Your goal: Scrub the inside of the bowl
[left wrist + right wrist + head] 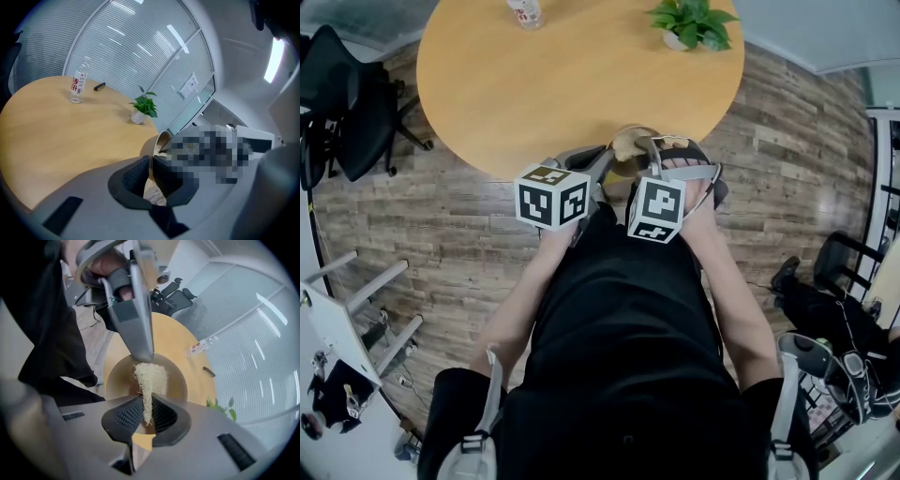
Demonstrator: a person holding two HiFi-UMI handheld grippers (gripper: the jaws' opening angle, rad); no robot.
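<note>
A tan bowl (628, 142) is held tilted over the near edge of the round wooden table (534, 84). My left gripper (611, 157) is shut on its rim; in the left gripper view the thin wall of the bowl (161, 140) stands pinched between the dark pads of the left gripper (151, 172). My right gripper (147, 411) is shut on a pale fibrous scrub pad (150, 378), whose upper end lies against the inside of the bowl (123, 378). The left gripper's finger (139, 324) comes down onto the bowl's far rim. In the head view the right gripper (654, 155) sits just right of the bowl.
A water bottle (525, 12) and a potted plant (694, 23) stand at the table's far side, with a black pen (99, 86) near the bottle. Black office chairs (342, 94) stand at the left, on the wood floor. My body is close behind both grippers.
</note>
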